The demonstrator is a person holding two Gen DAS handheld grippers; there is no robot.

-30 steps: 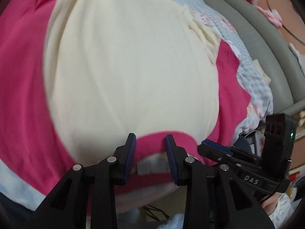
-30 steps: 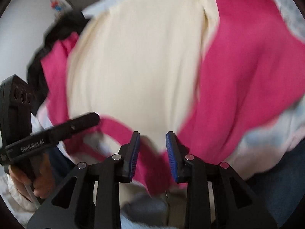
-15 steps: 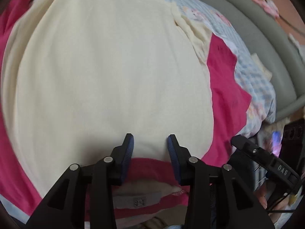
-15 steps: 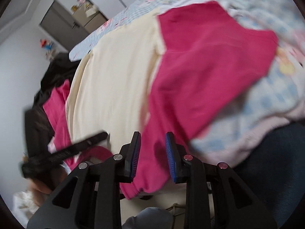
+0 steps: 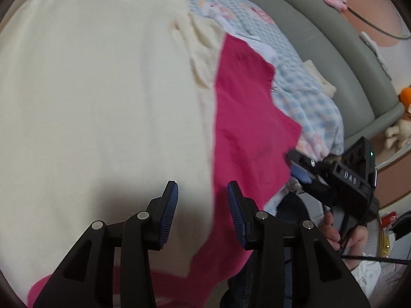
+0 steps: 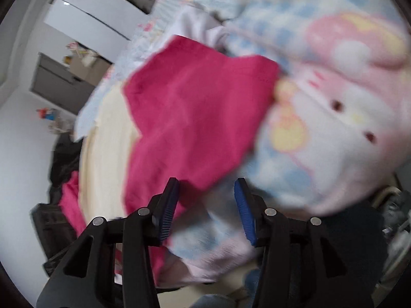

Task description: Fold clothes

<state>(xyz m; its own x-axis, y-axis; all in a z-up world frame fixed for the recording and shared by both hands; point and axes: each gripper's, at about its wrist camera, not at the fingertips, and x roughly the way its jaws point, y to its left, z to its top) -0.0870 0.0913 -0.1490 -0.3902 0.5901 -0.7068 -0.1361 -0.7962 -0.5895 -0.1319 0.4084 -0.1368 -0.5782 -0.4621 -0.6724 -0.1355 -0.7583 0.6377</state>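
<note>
A cream shirt body with pink sleeves lies flat on the bed. My left gripper is open and empty, hovering over the seam between the cream body and the right pink sleeve. The right gripper also shows in the left wrist view, at the sleeve's outer edge. In the blurred right wrist view, my right gripper is open and empty over the edge of the pink sleeve, with the cream body to its left.
A blue checked blanket with cartoon prints covers the bed. A grey padded headboard runs along the far right. Dark clothes lie at the left of the right wrist view. A white wardrobe stands behind.
Both grippers have moved to the right, from the pink collar to the right sleeve. The right gripper has swung toward the sleeve's outer edge and its jaws have widened a little.
</note>
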